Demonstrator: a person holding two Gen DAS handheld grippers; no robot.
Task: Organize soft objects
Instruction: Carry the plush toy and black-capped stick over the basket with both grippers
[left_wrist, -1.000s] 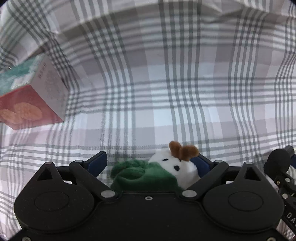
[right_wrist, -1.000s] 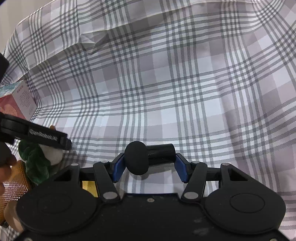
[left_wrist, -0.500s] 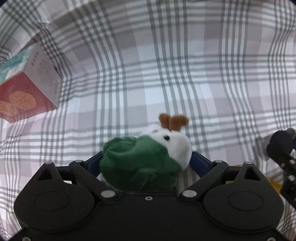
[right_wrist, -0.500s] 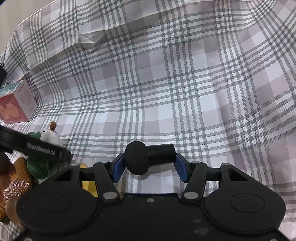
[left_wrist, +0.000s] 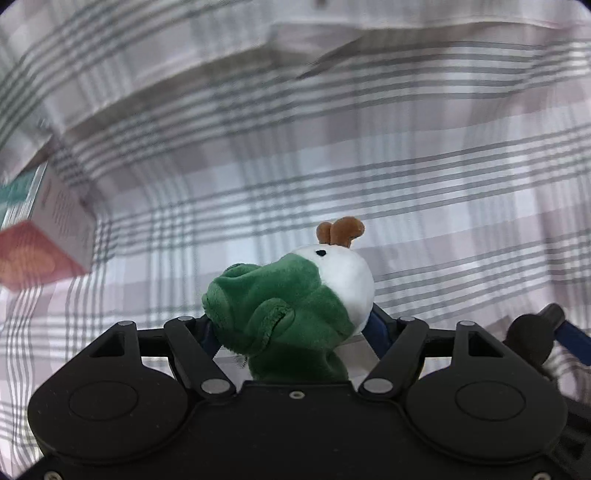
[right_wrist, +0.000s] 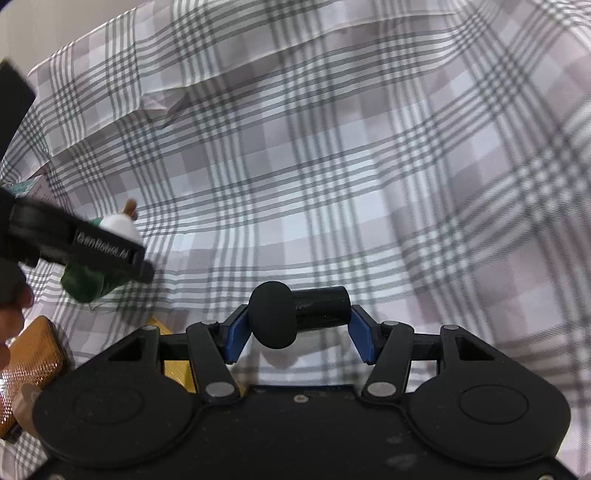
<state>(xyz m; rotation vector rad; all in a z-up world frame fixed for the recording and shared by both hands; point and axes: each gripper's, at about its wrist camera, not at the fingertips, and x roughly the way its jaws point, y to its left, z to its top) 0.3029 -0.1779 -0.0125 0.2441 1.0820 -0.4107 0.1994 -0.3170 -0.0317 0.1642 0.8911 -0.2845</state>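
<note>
Grey-and-white plaid cotton bedcover (left_wrist: 332, 155), creased: the landmark, spread under everything. Pink-and-teal printed cardboard box (left_wrist: 48, 236): resting on the bedcover at its left edge. Green-and-white plush toy with brown antlers (left_wrist: 295, 291): lifted clear of the bedcover, long axis slanting up-right across the jaws, head outermost. Left gripper (left_wrist: 291, 328): jaws just closed in, now clamping the toy's green body; the nearer hand. Right gripper (right_wrist: 299, 325): clamped on a black mushroom-headed plastic cylinder (right_wrist: 295, 310), above the bedcover.
</note>
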